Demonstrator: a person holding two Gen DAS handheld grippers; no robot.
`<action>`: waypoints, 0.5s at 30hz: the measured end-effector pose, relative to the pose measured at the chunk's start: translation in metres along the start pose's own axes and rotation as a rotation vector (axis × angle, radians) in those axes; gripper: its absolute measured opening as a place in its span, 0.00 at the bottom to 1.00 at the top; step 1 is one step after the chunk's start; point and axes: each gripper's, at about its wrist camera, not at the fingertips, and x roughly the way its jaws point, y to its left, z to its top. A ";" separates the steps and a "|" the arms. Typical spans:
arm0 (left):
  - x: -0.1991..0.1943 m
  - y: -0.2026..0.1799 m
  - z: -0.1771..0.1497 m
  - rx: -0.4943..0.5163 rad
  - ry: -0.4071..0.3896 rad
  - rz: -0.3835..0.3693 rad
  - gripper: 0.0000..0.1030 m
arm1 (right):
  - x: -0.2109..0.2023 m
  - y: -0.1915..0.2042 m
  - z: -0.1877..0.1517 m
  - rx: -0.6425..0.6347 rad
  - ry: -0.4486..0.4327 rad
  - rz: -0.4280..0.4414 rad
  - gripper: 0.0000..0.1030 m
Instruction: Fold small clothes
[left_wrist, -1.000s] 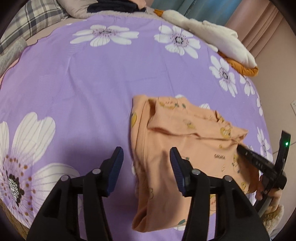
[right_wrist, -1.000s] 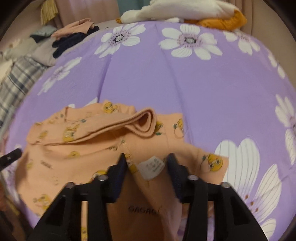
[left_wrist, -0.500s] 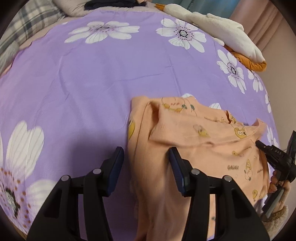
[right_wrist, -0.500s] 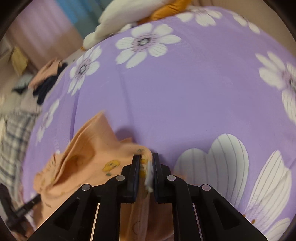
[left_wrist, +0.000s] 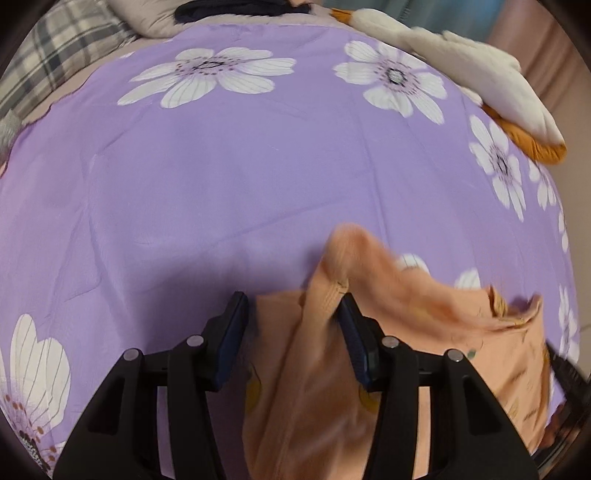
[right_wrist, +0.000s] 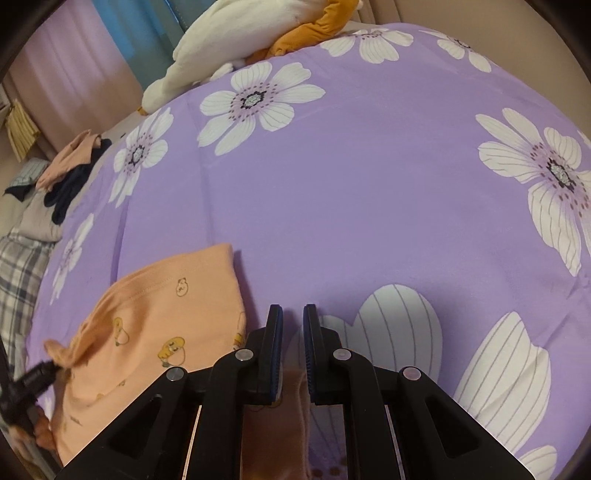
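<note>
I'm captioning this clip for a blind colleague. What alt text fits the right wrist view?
The right gripper, jaws nearly shut, pinches an orange garment printed with cartoon animals over a purple floral bedsheet. A white and orange plush toy lies at the bed's far edge.

One orange garment (left_wrist: 424, 332) between and right of the tongs, one purple flowered sheet (left_wrist: 258, 184) ahead, one white plush toy (left_wrist: 480, 74) far ahead, two tongs

no readable text, labels or numbers
</note>
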 end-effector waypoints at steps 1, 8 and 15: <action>-0.002 0.001 0.001 -0.014 0.003 -0.002 0.47 | -0.001 0.001 0.000 -0.009 -0.003 -0.009 0.09; -0.046 -0.001 -0.014 -0.033 -0.049 -0.066 0.59 | -0.007 0.002 -0.002 -0.027 -0.003 -0.016 0.10; -0.084 0.006 -0.063 -0.028 -0.022 -0.186 0.64 | -0.028 0.009 -0.010 -0.039 -0.008 0.037 0.36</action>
